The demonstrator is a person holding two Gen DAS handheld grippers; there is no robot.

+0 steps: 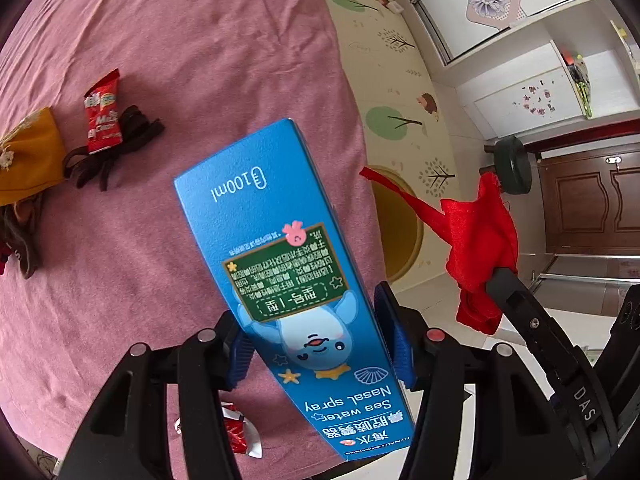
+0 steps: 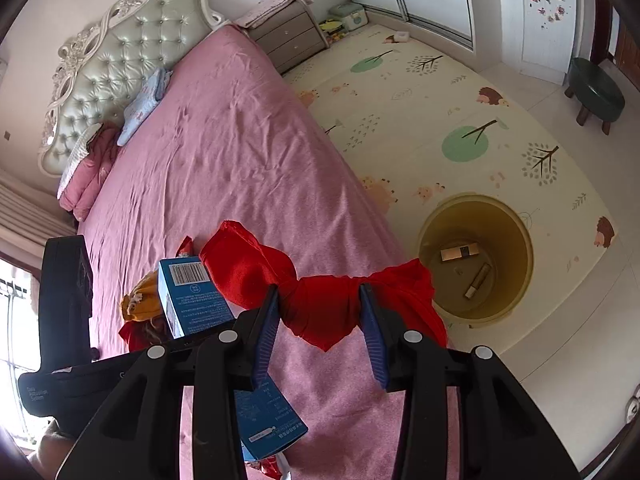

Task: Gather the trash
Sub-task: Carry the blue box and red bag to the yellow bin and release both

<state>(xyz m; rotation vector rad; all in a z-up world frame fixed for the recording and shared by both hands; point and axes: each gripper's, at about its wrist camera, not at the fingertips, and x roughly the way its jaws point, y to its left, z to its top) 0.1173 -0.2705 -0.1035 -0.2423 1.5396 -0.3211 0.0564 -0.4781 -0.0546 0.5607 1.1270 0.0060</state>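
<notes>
My left gripper (image 1: 316, 344) is shut on a blue nasal-spray box (image 1: 272, 220), its blue pads pressing the box's two long sides above the pink bed (image 1: 140, 60). My right gripper (image 2: 320, 320) is shut on a bunched red cloth (image 2: 320, 300) that hangs out on both sides of the pads. The left wrist view also shows that red cloth (image 1: 476, 240) held up to the right of the box. A yellow bin (image 2: 476, 256) stands on the play mat beside the bed, with a couple of small items inside. The blue box (image 2: 192, 292) appears left of the cloth.
On the bed lie a red snack wrapper (image 1: 102, 116), dark bands (image 1: 120, 148), a yellow pouch (image 1: 28, 156) and a torn red wrapper (image 1: 236, 432). A green stool (image 2: 596, 92) and a nightstand (image 2: 292, 36) stand on the floor beyond the play mat (image 2: 420, 100).
</notes>
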